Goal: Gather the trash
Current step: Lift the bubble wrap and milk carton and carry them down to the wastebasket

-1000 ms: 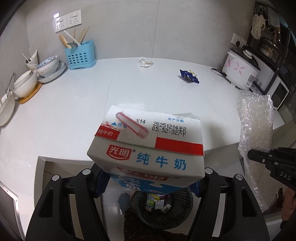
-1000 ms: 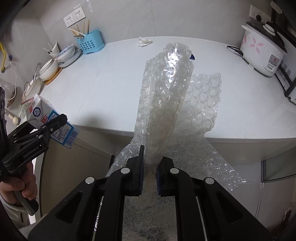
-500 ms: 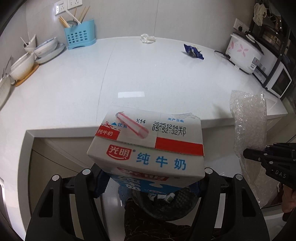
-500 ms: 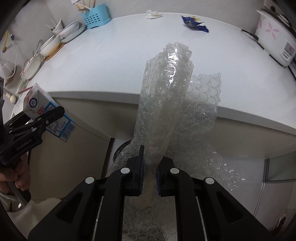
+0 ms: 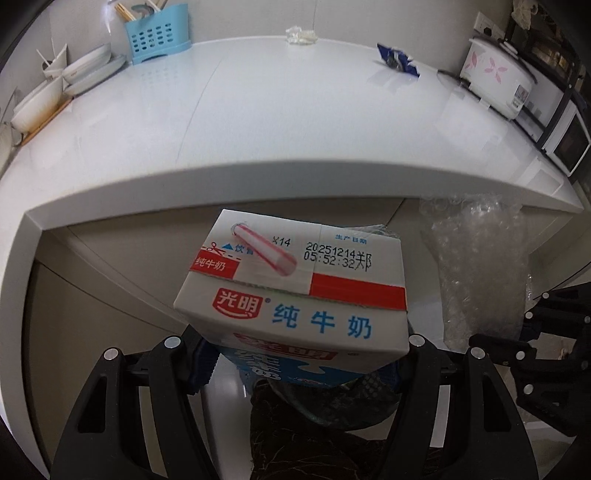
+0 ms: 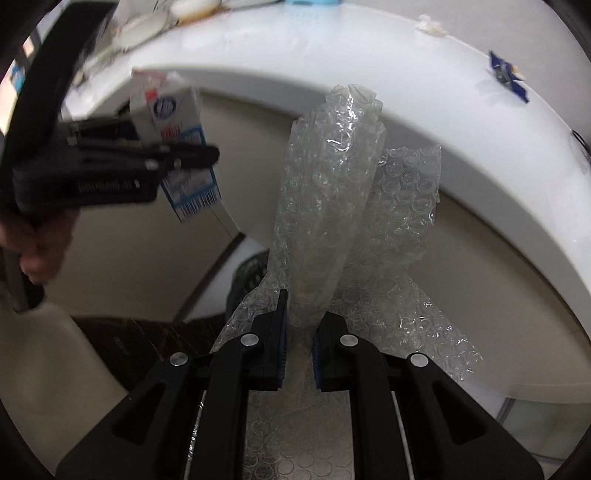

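My left gripper [image 5: 295, 363] is shut on a white and blue milk carton [image 5: 295, 291] with a pink straw, held below the counter edge above a dark mesh trash bin [image 5: 332, 406]. It also shows in the right wrist view [image 6: 173, 136]. My right gripper [image 6: 298, 332] is shut on a sheet of clear bubble wrap [image 6: 332, 192], held upright in front of the counter; the wrap also shows in the left wrist view [image 5: 476, 266]. The bin [image 6: 249, 275] is partly hidden behind the wrap. A blue wrapper [image 5: 397, 62] and a crumpled white tissue [image 5: 301, 35] lie on the white counter [image 5: 295, 122].
A blue utensil holder [image 5: 155, 33] and stacked bowls and plates [image 5: 74, 74] stand at the counter's back left. A white rice cooker [image 5: 498, 85] and a microwave [image 5: 569, 144] stand at the right. Beige cabinet fronts [image 5: 110, 302] run under the counter.
Both grippers have dropped below the counter edge with their loads. The carton and the left gripper now sit closer to the bubble wrap, over the bin.
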Motion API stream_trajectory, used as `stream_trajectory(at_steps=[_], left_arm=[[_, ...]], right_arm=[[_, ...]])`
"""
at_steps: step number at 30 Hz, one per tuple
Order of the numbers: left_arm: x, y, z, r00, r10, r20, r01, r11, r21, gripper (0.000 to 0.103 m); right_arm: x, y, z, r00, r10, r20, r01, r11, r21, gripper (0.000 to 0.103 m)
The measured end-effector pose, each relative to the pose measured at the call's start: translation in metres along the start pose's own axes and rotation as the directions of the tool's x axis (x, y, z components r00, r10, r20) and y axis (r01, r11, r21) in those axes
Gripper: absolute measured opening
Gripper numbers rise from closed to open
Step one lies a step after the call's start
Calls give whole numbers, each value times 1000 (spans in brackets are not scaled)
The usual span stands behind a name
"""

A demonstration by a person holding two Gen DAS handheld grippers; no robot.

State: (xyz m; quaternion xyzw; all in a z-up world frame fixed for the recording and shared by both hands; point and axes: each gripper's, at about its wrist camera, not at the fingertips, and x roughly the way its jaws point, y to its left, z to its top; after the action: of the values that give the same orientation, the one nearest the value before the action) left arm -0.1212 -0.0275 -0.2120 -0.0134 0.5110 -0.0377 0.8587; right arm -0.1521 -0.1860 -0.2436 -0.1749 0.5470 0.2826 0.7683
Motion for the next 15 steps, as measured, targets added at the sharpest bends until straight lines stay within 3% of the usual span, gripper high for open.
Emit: stream_trajectory(at_steps=[8, 15], left_arm=[[32, 7, -27, 997, 16, -78, -16, 1000, 8, 67], [57, 13, -39, 989, 13, -144, -9, 1000, 22, 67]], right_arm=[[69, -5, -11, 989, 37, -142, -32, 999, 31, 10], [122, -15, -17, 959, 73, -276, -54, 996, 74, 11]])
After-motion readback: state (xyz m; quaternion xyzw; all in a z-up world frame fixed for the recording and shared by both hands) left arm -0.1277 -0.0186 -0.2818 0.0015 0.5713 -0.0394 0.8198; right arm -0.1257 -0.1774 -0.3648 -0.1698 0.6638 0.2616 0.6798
